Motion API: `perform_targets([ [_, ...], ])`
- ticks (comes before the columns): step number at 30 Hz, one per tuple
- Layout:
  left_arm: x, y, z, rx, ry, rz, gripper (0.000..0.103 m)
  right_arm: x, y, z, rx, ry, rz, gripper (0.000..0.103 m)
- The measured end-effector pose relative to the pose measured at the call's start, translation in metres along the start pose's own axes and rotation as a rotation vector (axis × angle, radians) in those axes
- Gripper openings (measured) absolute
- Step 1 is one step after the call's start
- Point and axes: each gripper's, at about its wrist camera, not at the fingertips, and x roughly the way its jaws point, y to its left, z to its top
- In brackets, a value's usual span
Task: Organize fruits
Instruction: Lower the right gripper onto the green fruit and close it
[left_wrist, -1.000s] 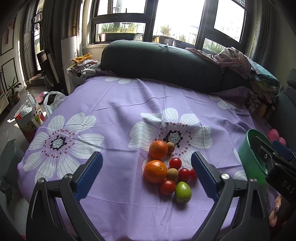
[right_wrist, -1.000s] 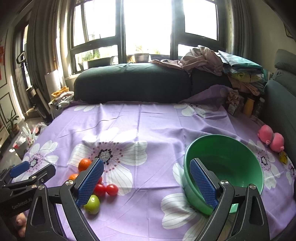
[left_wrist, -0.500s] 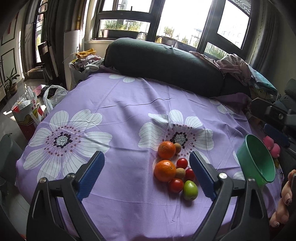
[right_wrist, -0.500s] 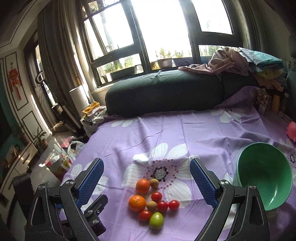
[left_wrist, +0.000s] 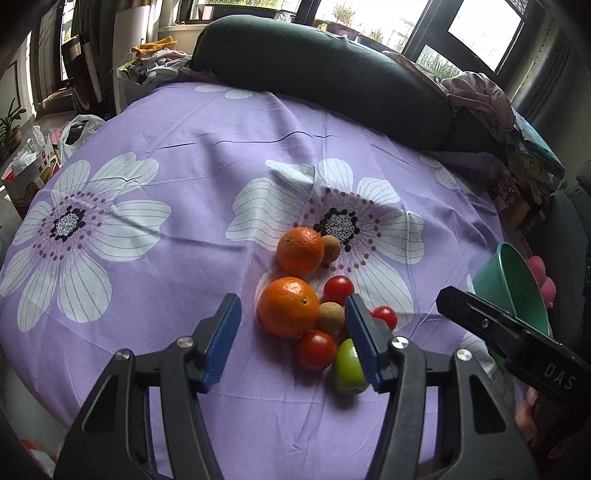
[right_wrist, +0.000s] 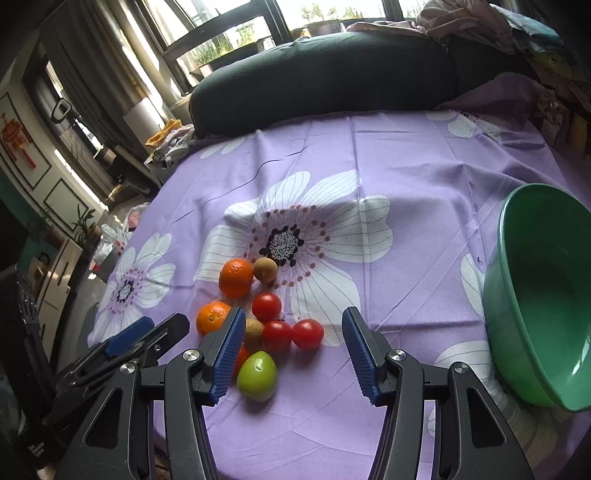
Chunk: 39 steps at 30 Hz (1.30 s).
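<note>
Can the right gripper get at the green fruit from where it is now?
Probably yes. The right gripper is open with the green fruit just ahead between its fingers, nothing over it. A tomato crowds its far side.

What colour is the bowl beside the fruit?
Green; the bowl shows best in the right wrist view.

A purple cloth with big white flowers fills the middle of the frame. A long dark cushion lies across the top, with windows behind it (very bright).
</note>
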Motion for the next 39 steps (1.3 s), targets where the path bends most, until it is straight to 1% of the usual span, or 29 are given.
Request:
perform_targets([
  [1, 0.001, -0.003, 0.000, 0.002, 0.003, -0.004, 0.056, 0.000, -0.004, 0.003, 0.009, -0.007, 0.012, 0.051],
  [2, 0.001, -0.007, 0.000, 0.012, 0.001, -0.002, 0.056, 0.000, -0.007, 0.005, 0.011, -0.020, 0.005, 0.051],
  [4, -0.001, -0.013, -0.001, 0.036, -0.008, 0.003, 0.056, 0.001, -0.010, 0.010, 0.009, -0.034, -0.037, 0.051],
  [5, -0.002, -0.015, -0.003, 0.052, -0.008, 0.001, 0.056, 0.002, -0.011, 0.011, 0.009, -0.031, -0.038, 0.051],
  [8, -0.002, -0.016, -0.011, 0.070, 0.006, 0.000, 0.056, 0.000, -0.010, 0.008, 0.020, -0.007, -0.003, 0.051],
  [10, -0.003, -0.014, -0.018, 0.068, 0.028, -0.019, 0.056, -0.002, -0.007, 0.002, 0.022, 0.003, 0.018, 0.051],
  [13, -0.005, -0.014, -0.025, 0.077, 0.046, -0.041, 0.056, -0.003, -0.001, -0.005, 0.028, 0.013, 0.028, 0.051],
  [17, -0.005, -0.011, -0.032, 0.082, 0.049, -0.034, 0.055, -0.002, 0.009, -0.011, 0.026, 0.020, 0.020, 0.051],
  [20, -0.001, -0.011, -0.035, 0.104, 0.068, -0.041, 0.053, 0.004, 0.012, -0.014, 0.023, 0.042, 0.041, 0.051],
  [23, 0.005, -0.009, -0.035, 0.093, 0.085, -0.044, 0.052, 0.015, 0.012, -0.016, 0.020, 0.075, 0.058, 0.051],
  [27, 0.013, -0.010, -0.036, 0.084, 0.124, -0.080, 0.050, 0.023, 0.008, -0.019, 0.037, 0.099, 0.070, 0.051],
  [32, 0.020, -0.021, -0.041, 0.112, 0.161, -0.129, 0.048, 0.026, 0.000, -0.023, 0.046, 0.126, 0.091, 0.051],
  [35, 0.025, -0.026, -0.044, 0.126, 0.176, -0.122, 0.048, 0.031, -0.007, -0.024, 0.069, 0.155, 0.102, 0.044],
  [37, 0.030, -0.027, -0.045, 0.126, 0.184, -0.112, 0.048, 0.034, -0.010, -0.027, 0.081, 0.169, 0.110, 0.043],
  [39, 0.034, -0.027, -0.046, 0.114, 0.195, -0.118, 0.048, 0.038, -0.009, -0.029, 0.077, 0.188, 0.127, 0.043],
])
